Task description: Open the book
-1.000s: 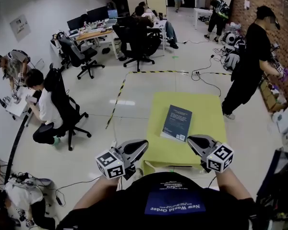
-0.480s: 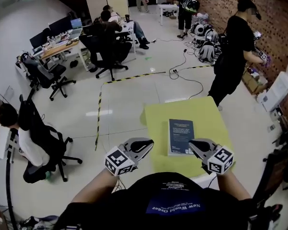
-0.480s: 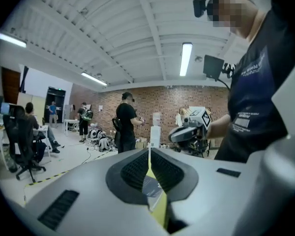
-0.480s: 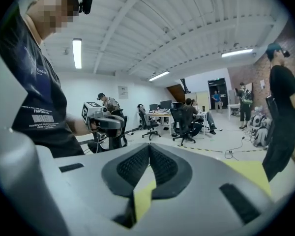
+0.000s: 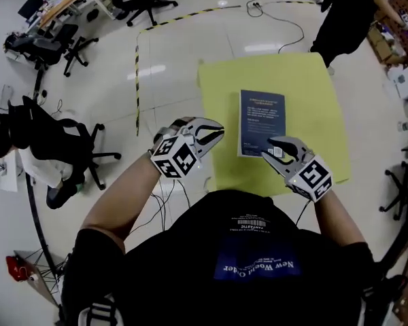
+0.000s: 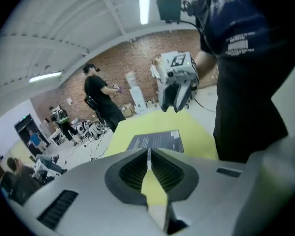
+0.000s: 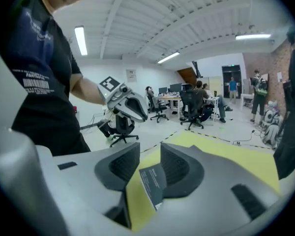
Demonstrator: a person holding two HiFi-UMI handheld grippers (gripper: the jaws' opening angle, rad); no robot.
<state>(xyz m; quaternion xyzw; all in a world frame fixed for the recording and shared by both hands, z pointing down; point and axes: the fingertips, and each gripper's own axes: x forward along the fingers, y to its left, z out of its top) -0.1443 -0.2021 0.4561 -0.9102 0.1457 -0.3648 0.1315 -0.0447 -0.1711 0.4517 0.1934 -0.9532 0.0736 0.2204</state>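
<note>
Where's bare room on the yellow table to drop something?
Free: wide strip between book and right edge of the yellow table; band beyond the book's far end; narrower strip on its left. Crowded: near edge, with left tool and right tool, jaws opening, book corner seen in their gap, ungripped.

Head view sits above the person, facing steeply down on the table and book; left gripper view rides the left gripper, low and near, facing right across the table; right gripper view rides the right gripper, jaws opening with nothing between, facing left; all three share table and book; each gripper view catches the other gripper.
</note>
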